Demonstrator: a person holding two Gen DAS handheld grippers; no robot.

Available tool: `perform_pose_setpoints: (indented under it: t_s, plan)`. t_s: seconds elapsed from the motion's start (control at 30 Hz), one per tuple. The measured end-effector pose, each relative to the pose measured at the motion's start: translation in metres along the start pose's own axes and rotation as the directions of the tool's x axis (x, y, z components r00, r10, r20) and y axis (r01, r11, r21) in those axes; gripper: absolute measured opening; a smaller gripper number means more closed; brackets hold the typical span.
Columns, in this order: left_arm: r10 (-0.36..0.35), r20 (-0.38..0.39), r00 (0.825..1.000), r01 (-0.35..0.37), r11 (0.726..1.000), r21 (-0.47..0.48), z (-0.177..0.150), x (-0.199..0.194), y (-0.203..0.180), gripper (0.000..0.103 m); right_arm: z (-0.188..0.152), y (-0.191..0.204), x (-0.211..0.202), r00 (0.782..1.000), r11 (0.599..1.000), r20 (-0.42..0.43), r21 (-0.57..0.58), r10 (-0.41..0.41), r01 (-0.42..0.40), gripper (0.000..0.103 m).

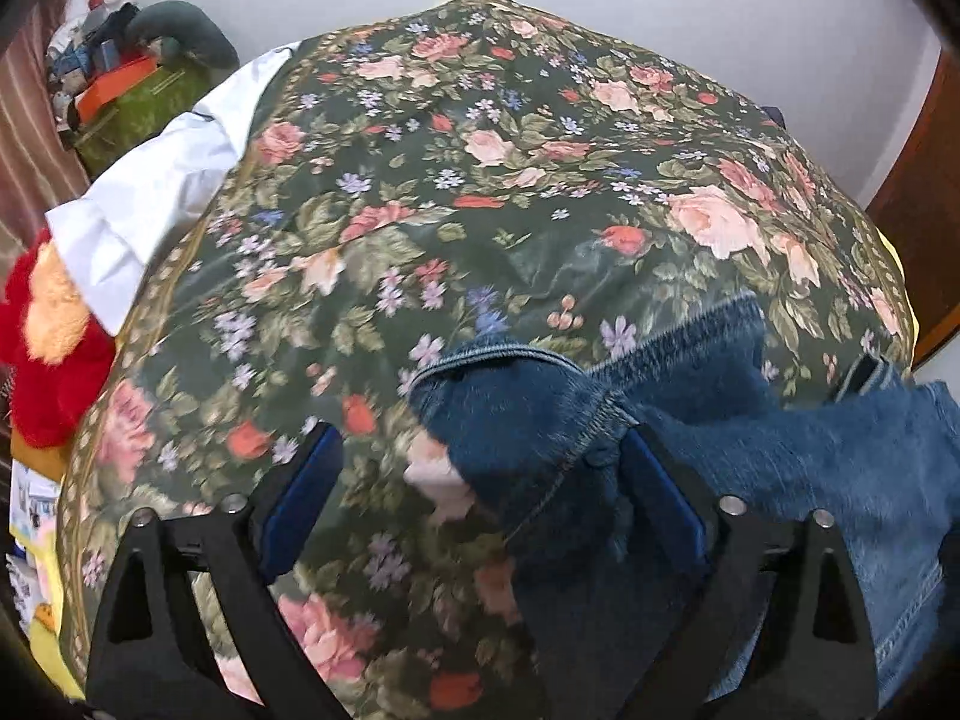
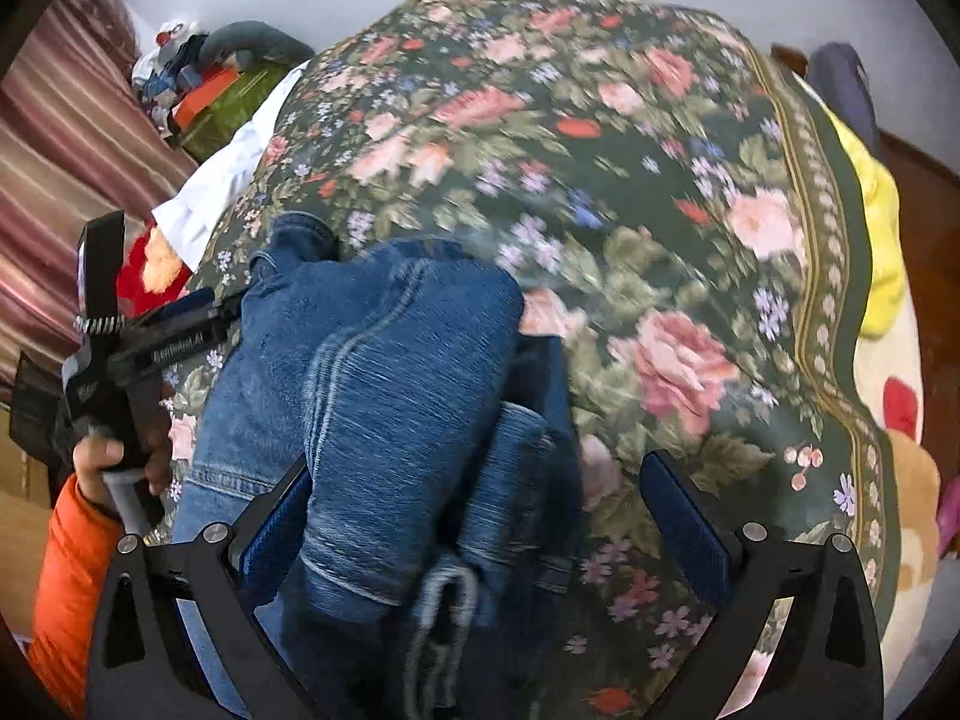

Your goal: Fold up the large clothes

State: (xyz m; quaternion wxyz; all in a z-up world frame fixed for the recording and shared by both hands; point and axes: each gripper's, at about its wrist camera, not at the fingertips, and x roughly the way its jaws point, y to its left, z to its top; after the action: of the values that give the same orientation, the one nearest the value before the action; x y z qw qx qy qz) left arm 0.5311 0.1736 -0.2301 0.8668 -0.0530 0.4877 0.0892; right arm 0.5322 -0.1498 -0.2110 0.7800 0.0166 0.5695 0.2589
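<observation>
Here we work left to right: our left gripper [image 1: 480, 474] stands wide open with a denim hem lying loose between its fingers, unpinched. The jeans [image 2: 384, 372] lie bunched on the floral bedspread [image 1: 480, 180], probably for a flat folding surface, long axis running toward us. Our right gripper [image 2: 474, 516] also gapes, straddling the denim without clamping it.

One pair of jeans [image 1: 750, 456] lies on one floral cloth [image 1: 480, 180]. Two grippers show, the left [image 1: 480, 474] and the right [image 2: 474, 510], each with two fingers. At the side are one white garment [image 1: 156, 192], one red plush toy [image 1: 42, 348], one green box [image 1: 150, 102], one yellow blanket [image 2: 882, 228] and one orange sleeve [image 2: 66, 564].
</observation>
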Motion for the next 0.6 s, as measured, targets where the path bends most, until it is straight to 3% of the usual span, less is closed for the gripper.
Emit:
perform_pose_setpoints:
  t_s: [0.13,0.3,0.43,0.6]
  plan:
    - [0.032,0.008,0.999,-0.032,0.999,0.038,0.002,0.004,-0.005,0.103,-0.011,-0.004,-0.007,1.000,1.000,0.020,0.008,0.017,-0.018,0.103]
    - [0.096,0.066,0.993,-0.101,0.991,0.087,0.001,-0.033,0.001,0.103,-0.020,-0.007,-0.026,1.000,1.000,0.026,0.010,-0.001,0.001,0.103]
    - [0.069,0.127,0.989,-0.085,0.989,0.124,-0.008,-0.077,0.008,0.103,-0.029,-0.003,-0.041,0.999,0.999,-0.003,-0.019,-0.039,0.038,0.103]
    - [0.022,0.201,0.979,-0.055,0.986,0.158,-0.031,-0.131,0.010,0.103,-0.044,0.017,-0.070,0.988,0.984,0.060,-0.102,-0.141,0.147,0.103]
